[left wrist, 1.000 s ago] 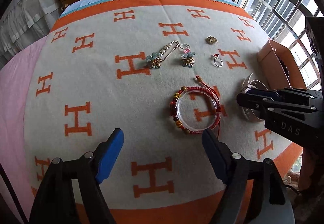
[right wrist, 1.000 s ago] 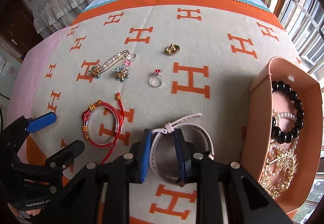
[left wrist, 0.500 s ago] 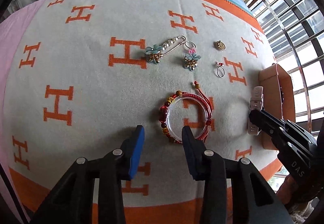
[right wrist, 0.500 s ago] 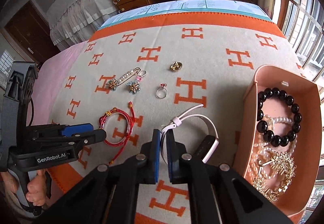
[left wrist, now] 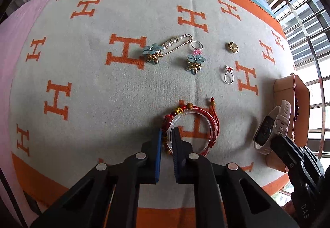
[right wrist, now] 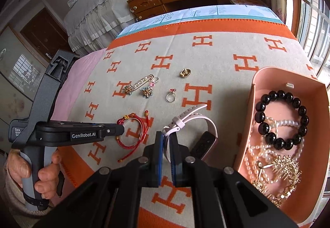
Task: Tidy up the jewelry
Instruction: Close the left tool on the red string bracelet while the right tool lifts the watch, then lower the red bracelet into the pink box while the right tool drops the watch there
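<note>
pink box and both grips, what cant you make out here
- Pink box: right wrist view cuts off its near end at the frame edge; left wrist view shows only one corner.
- Watch screen: too dark to read in either view.
- Red bracelet: the left gripper fingers cover its near rim.
- Gold charm: too small for detail.

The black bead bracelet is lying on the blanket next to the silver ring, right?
Not quite. The black bead bracelet lies inside the pink box, on the pearls, as the right wrist view shows. The silver ring is on the blanket.
</note>
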Available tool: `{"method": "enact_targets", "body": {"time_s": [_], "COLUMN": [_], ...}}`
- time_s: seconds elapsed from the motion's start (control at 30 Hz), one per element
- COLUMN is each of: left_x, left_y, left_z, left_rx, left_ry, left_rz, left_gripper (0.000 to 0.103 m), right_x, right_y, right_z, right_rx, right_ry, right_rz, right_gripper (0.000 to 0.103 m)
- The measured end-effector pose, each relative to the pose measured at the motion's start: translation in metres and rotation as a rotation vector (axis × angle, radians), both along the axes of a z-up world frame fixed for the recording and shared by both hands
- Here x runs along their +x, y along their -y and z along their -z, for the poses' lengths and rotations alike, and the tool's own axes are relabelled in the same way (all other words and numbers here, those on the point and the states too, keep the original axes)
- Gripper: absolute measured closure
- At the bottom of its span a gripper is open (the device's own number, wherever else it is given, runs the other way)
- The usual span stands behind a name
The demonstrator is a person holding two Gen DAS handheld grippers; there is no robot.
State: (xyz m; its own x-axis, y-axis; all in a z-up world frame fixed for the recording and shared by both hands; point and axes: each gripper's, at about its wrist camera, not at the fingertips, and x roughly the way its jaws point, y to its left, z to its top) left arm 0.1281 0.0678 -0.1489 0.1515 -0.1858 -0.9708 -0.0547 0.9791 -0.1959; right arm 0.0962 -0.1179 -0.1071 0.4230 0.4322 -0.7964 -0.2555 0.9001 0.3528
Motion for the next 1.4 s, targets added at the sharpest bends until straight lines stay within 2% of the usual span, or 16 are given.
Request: {"method": "enact_targets", "body": {"time_s": [0.17, 0.3, 0.5, 0.63, 0.73, 0.9, 1.1, 1.4], "left_x": [-0.009, -0.014, -0.030, -0.040, -0.042, -0.040, -0.028, 0.003], "left_y": [0.026, 0.046, 0.088, 0.125, 0.154, 0.189, 0.211, 0.230], "left_z": [-0.028, -0.057, -0.104, -0.120, -0.118, -0.095, -0.067, -0.061], "left_rx": [0.007, -0.008, -0.047, -0.071, -0.071, -0.057, -0.028, -0.014], "left_ry": [0.083, 0.145, 0.238, 0.275, 0.273, 0.225, 0.182, 0.204], "left_rz": [0.030, 0.064, 0.181, 0.278, 0.337, 0.394, 0.406, 0.397], "left_gripper": [0.096, 0.096, 0.096, 0.096, 0.096, 0.096, 0.096, 0.096], "right_x": [-0.013, -0.027, -0.043, -0.057, -0.062, -0.068, -0.069, -0.066], "right_y": [0.020, 0.056, 0.105, 0.145, 0.156, 0.170, 0.176, 0.175], "right_z": [-0.021, -0.046, -0.069, -0.078, -0.078, -0.073, -0.069, -0.057], "right_rx": [0.040, 0.082, 0.116, 0.126, 0.129, 0.131, 0.136, 0.129], "right_ry": [0.091, 0.187, 0.265, 0.297, 0.297, 0.291, 0.279, 0.247], "right_rz": [0.021, 0.095, 0.208, 0.312, 0.340, 0.368, 0.371, 0.364], "right_gripper": [0.097, 0.097, 0.097, 0.097, 0.097, 0.097, 0.097, 0.097]}}
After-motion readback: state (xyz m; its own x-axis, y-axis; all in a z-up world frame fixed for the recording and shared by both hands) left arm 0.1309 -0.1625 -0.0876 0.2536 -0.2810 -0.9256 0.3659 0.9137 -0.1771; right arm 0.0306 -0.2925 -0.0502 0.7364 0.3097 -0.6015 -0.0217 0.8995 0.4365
